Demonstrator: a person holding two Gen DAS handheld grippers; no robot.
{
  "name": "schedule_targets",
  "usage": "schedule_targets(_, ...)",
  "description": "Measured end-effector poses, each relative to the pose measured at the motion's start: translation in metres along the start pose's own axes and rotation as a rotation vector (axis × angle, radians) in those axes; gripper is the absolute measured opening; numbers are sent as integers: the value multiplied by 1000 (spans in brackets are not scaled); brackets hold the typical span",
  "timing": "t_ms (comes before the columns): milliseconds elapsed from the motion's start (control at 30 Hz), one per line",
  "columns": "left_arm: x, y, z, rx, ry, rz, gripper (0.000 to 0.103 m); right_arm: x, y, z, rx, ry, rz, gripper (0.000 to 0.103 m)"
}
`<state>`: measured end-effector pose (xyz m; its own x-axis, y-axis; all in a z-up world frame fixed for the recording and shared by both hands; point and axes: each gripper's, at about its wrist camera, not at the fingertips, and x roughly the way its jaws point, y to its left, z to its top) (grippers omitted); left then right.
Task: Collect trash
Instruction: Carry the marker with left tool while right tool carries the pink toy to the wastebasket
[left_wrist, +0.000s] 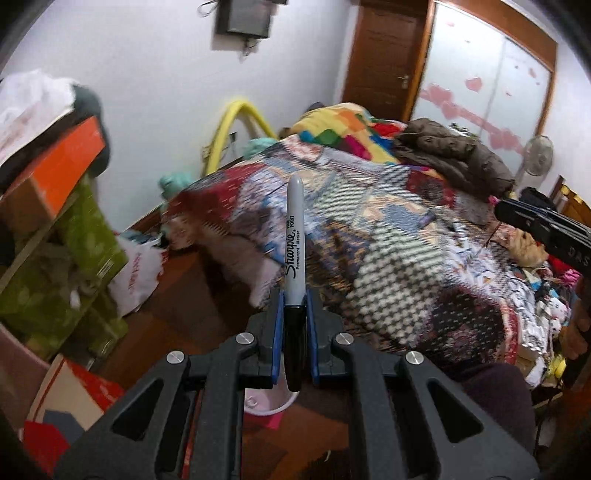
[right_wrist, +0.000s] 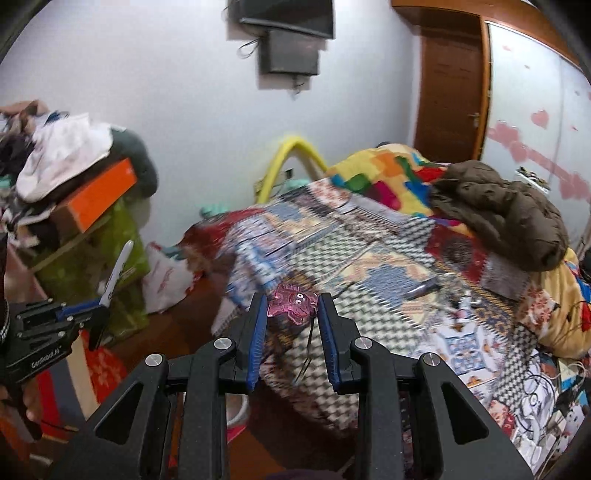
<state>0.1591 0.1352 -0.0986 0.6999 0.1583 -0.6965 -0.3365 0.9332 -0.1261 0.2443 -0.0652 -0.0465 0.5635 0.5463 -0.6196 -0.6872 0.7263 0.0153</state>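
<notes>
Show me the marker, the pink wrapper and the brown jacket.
marker (left_wrist: 294, 236), left wrist view, on its grey barrel.
pink wrapper (right_wrist: 293, 303), right wrist view, on its crinkled middle.
brown jacket (right_wrist: 506, 210), right wrist view, on its bunched top.

Jacket (right_wrist: 506, 218) on bed (right_wrist: 369, 258); stacked boxes (right_wrist: 92, 236) left of it, plastic bag (right_wrist: 166, 280) between.

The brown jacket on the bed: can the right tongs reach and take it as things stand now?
Probably not yet. The right tongs already hold a small pink crumpled item, so nothing more fits between them, though the brown jacket lies uncovered on the bed.
</notes>
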Motion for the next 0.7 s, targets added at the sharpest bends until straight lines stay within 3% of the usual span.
schedule_targets(267,16,49,-34,-64,87,53,11,36,56,-16,-63,93,82,26)
schedule_targets(700,73,95,-81,-141,275,82,11,118,119,-53,-99,336,197,26)
